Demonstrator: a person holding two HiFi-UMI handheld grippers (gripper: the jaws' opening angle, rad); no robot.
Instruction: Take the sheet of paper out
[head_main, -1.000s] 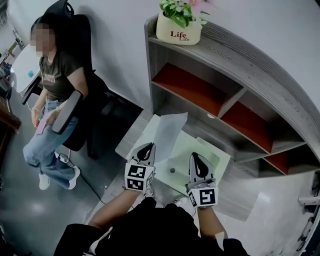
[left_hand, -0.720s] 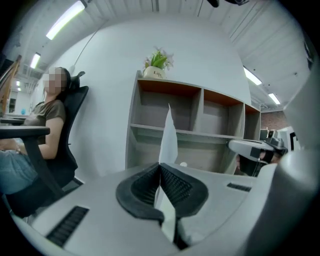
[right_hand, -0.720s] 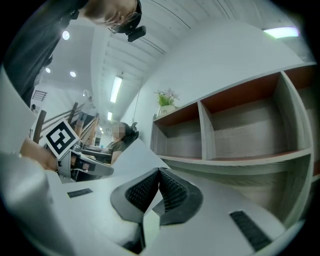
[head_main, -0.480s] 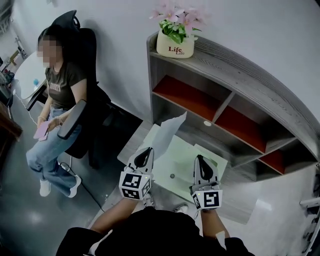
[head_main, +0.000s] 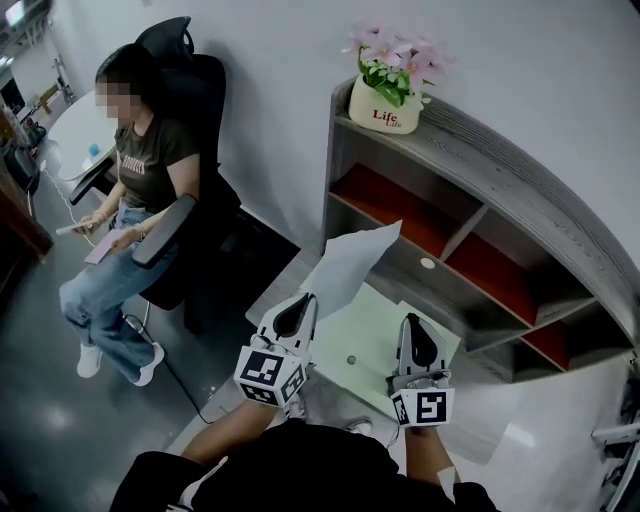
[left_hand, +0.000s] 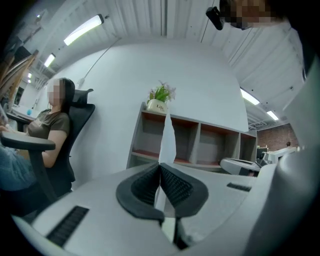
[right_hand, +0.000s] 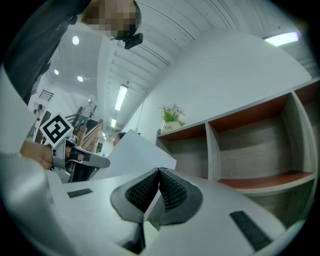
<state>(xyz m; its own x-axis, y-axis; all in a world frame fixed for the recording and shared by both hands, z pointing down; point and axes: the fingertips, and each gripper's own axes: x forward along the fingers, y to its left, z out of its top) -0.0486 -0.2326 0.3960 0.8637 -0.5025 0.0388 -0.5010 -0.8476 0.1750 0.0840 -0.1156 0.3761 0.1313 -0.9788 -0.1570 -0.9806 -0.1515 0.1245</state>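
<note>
A white sheet of paper (head_main: 350, 262) stands up from my left gripper (head_main: 301, 303), which is shut on its lower edge. In the left gripper view the paper (left_hand: 167, 137) shows edge-on, rising from the closed jaws of the left gripper (left_hand: 160, 167). Below and to the right lies a pale green folder (head_main: 365, 340), held off the floor. My right gripper (head_main: 414, 324) is shut on its right edge. In the right gripper view a thin sheet edge sits between the closed pads of the right gripper (right_hand: 159, 172), with the white paper (right_hand: 132, 155) and the left gripper (right_hand: 75, 156) to the left.
A grey shelf unit (head_main: 480, 190) with orange-backed compartments stands just ahead, with a white flowerpot (head_main: 385, 105) on top. A person sits in a black office chair (head_main: 190, 100) at the left. Grey floor lies below.
Both grippers have risen, the left more. The white sheet stands higher and farther clear of the green folder than a second ago.
</note>
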